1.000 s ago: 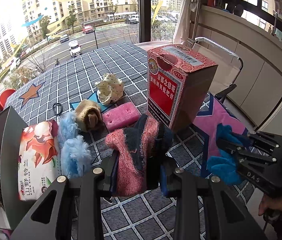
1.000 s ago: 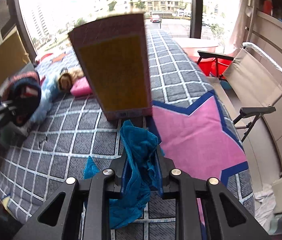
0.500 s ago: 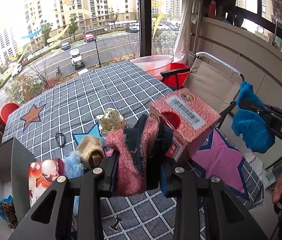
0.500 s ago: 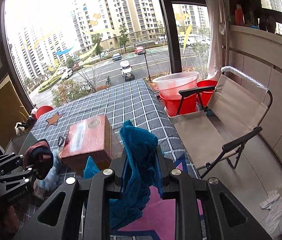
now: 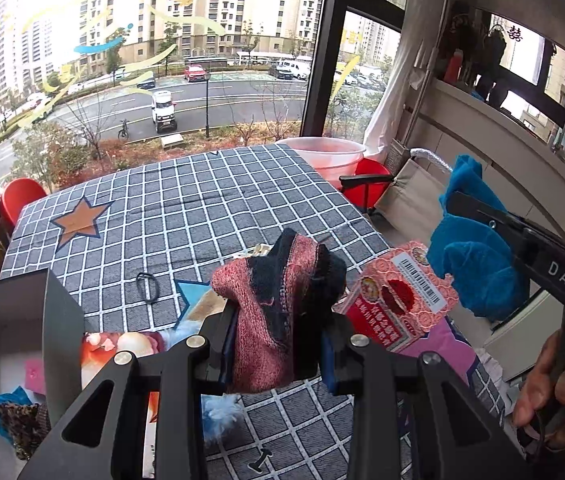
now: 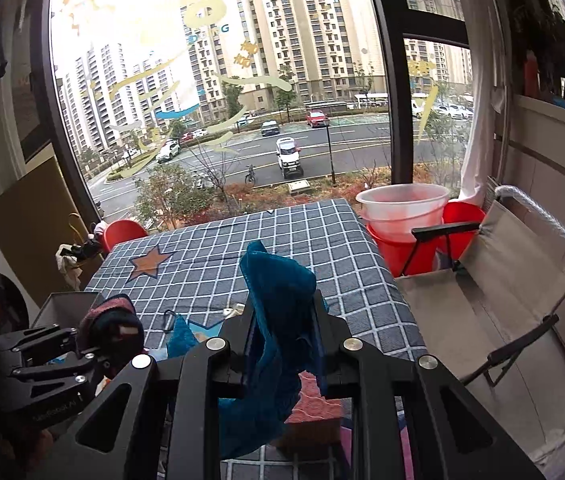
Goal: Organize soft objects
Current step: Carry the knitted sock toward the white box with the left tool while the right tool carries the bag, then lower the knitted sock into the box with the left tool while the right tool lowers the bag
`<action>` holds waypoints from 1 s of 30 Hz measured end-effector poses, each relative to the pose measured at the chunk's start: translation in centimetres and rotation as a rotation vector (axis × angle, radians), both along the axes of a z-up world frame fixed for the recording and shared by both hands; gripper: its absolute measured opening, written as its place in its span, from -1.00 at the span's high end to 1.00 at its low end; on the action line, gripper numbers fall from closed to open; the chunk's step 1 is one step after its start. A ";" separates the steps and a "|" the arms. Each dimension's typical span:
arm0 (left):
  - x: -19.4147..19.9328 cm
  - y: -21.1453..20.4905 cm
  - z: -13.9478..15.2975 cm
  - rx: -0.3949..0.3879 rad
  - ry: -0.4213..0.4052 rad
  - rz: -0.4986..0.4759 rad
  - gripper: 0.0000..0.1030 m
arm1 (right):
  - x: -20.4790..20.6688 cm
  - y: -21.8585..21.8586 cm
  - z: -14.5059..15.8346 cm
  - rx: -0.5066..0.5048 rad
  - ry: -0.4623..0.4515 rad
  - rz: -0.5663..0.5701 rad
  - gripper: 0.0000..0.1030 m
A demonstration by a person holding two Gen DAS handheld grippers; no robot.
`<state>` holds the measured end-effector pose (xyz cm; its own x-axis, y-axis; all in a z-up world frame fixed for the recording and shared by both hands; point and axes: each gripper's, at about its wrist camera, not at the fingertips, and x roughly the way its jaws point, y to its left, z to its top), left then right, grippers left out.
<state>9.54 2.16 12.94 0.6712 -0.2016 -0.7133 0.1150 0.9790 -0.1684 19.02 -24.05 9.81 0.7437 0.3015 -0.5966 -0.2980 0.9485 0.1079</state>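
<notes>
Sock (image 5: 278, 312): pink and navy knit, pinched between jaws of left gripper (image 5: 278, 354), lifted clear above checked tablecloth (image 5: 202, 200).
Cloth (image 6: 278, 320): blue fleece, clamped in right gripper (image 6: 282, 346), also raised off the table.
Grey box (image 5: 14, 320): open, at near left table edge, a few small items inside; likely destination.
Risk: sock held only by its lower part, top flopping free; could slip out, or brush the red carton (image 5: 398, 300) below.
Risk: grippers near each other; dangling fabrics could tangle.
Surface: grey grid cloth with stars; hair tie (image 5: 148, 286) lying loose.
Room: big window, street outside, folding chair (image 6: 514, 280), red buckets (image 6: 414, 240).
</notes>
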 end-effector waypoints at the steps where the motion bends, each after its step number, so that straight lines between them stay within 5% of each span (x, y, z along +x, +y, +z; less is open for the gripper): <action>1: -0.1 0.5 -0.1 0.005 0.001 0.011 0.32 | 0.0 0.8 0.0 0.002 0.000 0.016 0.54; 15: -4.6 9.0 -1.5 0.073 0.025 0.231 0.32 | -1.8 10.3 -1.6 0.010 0.043 0.212 0.54; 30: -12.2 17.6 -5.9 0.073 0.132 0.474 0.32 | -7.7 21.1 -6.8 -0.052 0.163 0.478 0.54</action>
<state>-2.68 19.71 7.01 0.5801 0.1578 -0.7991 -0.3633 0.9282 -0.0805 11.28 -2.99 2.97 0.4254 0.5526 -0.7167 -0.6834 0.7153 0.1460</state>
